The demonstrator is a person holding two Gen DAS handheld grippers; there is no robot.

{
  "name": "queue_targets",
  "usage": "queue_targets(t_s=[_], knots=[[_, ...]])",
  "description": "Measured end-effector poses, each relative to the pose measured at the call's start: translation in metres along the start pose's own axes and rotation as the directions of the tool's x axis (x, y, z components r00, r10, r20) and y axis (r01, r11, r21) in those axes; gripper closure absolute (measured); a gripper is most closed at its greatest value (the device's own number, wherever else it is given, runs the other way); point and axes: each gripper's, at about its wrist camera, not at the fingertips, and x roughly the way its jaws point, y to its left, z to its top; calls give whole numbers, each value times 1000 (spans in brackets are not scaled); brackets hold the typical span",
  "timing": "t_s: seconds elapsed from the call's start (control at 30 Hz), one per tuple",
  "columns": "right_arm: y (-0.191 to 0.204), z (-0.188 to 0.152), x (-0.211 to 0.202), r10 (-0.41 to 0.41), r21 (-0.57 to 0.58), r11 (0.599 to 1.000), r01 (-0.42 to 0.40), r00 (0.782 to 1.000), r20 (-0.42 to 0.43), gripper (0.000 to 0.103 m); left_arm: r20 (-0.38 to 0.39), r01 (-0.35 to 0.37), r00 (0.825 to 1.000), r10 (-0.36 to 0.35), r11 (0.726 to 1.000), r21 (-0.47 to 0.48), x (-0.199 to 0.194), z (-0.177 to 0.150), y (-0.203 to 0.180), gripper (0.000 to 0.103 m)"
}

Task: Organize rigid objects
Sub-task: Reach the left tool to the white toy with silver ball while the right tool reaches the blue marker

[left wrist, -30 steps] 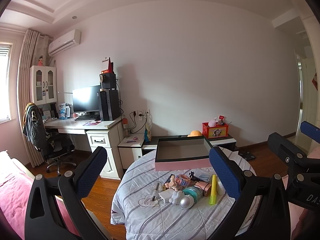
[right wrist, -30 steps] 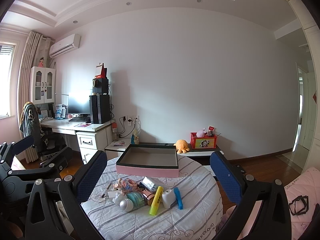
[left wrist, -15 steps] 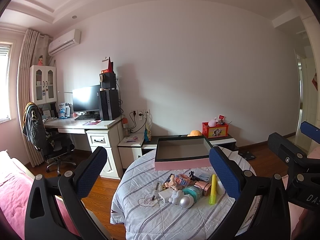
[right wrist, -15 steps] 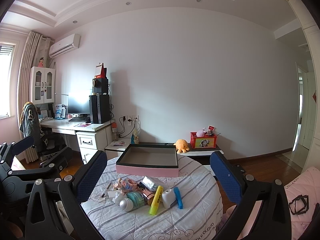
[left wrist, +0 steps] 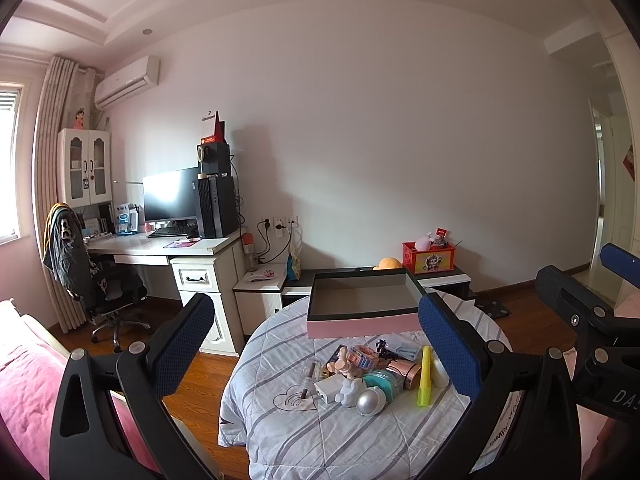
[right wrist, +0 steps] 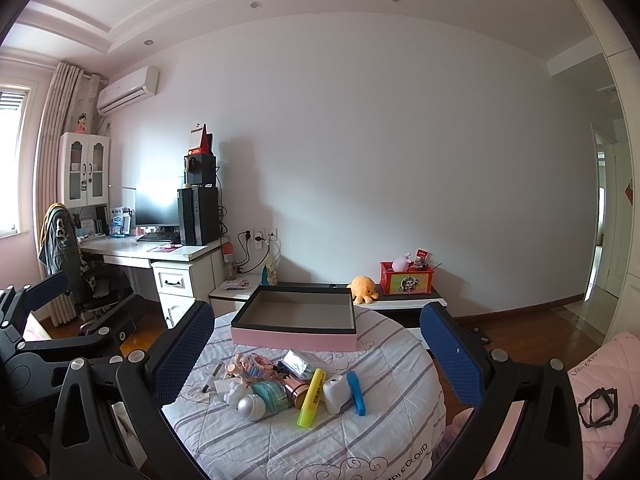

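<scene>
Jaws stand wide and empty on both handheld tools: the left gripper point(left wrist: 316, 356) and the right gripper point(right wrist: 316, 360) hover short of a round table covered in a grey-striped quilted cloth point(right wrist: 360, 440), each framing the clutter between its blue-padded fingers point(right wrist: 182, 354).

Nearest the right gripper lie a yellow highlighter pen point(right wrist: 311, 398), a small white plastic cylinder point(right wrist: 334, 394) and a blue plastic stick point(right wrist: 356, 392), just beside one another. To their left, a silver metallic ball point(right wrist: 250, 406), a teal round tin point(right wrist: 272, 396), a copper-coloured cup on its side point(right wrist: 298, 390) and a white figurine point(right wrist: 235, 394) press together, several touching. Behind them sit a pale doll-like toy point(left wrist: 340, 364) and a crinkly plastic packet point(right wrist: 296, 362).

Farther back on the table, a shallow rectangular tray with pink sides and a dark rim point(right wrist: 294, 338) sits empty, apparently the destination for the heap. Sorting appears not yet begun.

Crowding is the likely hazard. A pinch on one piece could nudge its neighbours, and the ball and the cup look free to roll toward the table's edge. Smooth, rounded surfaces may slip from the pads unless gripped squarely. Both tools reaching into the same pile could also collide.

Beyond stand a white desk with a dark monitor point(left wrist: 170, 196) and a low shelf bearing an orange plush octopus point(right wrist: 362, 289).
</scene>
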Motion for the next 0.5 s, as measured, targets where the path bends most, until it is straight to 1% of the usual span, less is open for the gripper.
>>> queue_targets(t_s=[0.1, 0.2, 0.27, 0.4, 0.43, 0.5], knots=[[-1, -4, 4, 2, 1, 1000, -2, 1000, -11, 0, -11, 13, 1000, -13, 1000, 2, 9, -8, -3, 0], [-6, -14, 16, -6, 1, 1000, 6, 999, -41, 0, -52, 43, 998, -44, 999, -6, 24, -19, -3, 0], [-9, -24, 30, -8, 6, 1000, 8, 997, -80, 0, -94, 51, 994, -52, 999, -8, 41, -26, -9, 0], [-14, -47, 60, -13, 13, 1000, 15, 986, -165, 0, -199, 62, 978, -63, 998, -13, 76, -54, -8, 0], [-17, -54, 69, -15, 14, 1000, 18, 982, -188, 0, -241, 61, 968, -65, 998, -21, 90, -65, -7, 0], [-23, -68, 85, -23, 20, 999, 28, 972, -236, 0, -286, 68, 955, -73, 997, -28, 106, -78, -6, 0]])
